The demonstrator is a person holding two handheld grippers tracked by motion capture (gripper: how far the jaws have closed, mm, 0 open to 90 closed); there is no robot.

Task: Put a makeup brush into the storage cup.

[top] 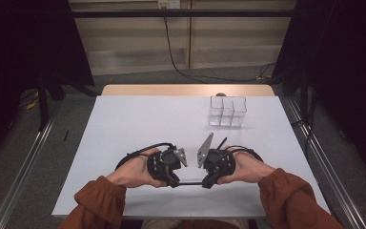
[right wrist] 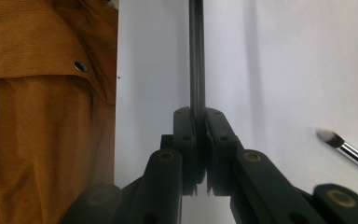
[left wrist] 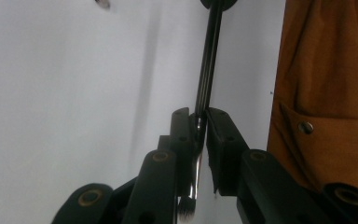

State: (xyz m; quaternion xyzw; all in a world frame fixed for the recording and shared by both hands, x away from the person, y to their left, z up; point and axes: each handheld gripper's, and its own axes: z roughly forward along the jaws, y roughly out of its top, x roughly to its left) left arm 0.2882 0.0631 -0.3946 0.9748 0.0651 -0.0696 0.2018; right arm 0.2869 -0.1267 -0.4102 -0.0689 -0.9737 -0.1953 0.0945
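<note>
Both the left hand-held gripper (top: 176, 177) and right hand-held gripper (top: 205, 181) pinch one makeup brush (top: 189, 183). Next move, likely: carry it to the clear organiser (top: 227, 112) beyond.

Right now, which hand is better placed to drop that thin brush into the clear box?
Probably the right hand-held gripper: it is shut on the brush, and the clear box stands on its side of the table.

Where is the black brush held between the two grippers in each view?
High view: brush, thin bar between left gripper and right gripper, bottom centre.
Left gripper view: centre, bristles low, handle running to the top.
Right gripper view: centre, handle rising to the top edge.
Shared landmark: white table.
</note>
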